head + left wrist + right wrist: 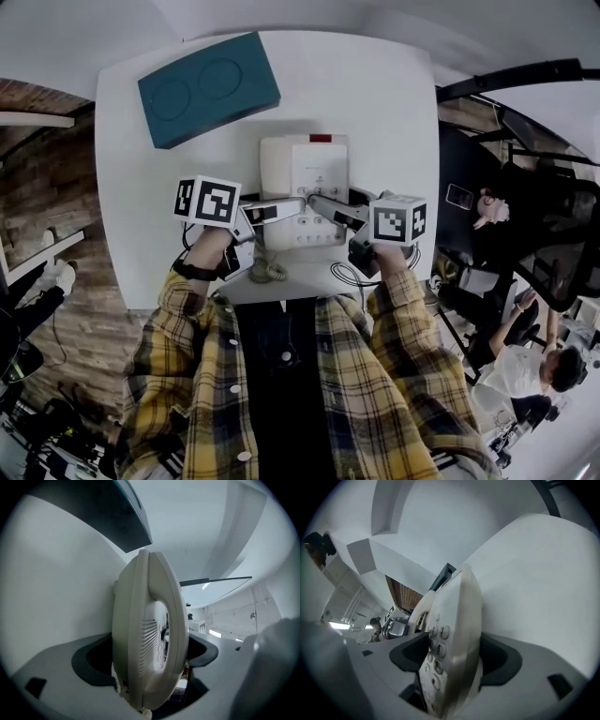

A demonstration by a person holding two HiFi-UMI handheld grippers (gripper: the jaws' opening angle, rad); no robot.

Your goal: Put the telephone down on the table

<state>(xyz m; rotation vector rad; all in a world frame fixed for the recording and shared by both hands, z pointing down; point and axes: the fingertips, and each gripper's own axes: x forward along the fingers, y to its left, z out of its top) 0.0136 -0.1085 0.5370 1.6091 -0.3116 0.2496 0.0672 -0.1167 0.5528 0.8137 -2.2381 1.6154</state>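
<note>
Your left gripper (pixel 270 213) and right gripper (pixel 328 208) both clamp the telephone (pixel 305 167) by the table's (pixel 375 103) near edge; release apparently remains.

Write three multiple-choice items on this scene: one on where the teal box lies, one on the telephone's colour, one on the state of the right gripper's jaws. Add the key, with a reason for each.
1. In the head view, where does the teal box lie relative to the telephone?
A. beyond it, to the left
B. on top of it
C. between it and the person

2. What colour is the telephone?
A. black
B. off-white
C. red

3. How do the right gripper's jaws stand?
A. wide apart and empty
B. shut on the telephone's keypad side
C. shut on a cable

Key: 1 A, the box shows up and left of the telephone; 2 B, its body is off-white in every view; 3 B, the keypad edge fills the gap between the jaws in the right gripper view.
</note>
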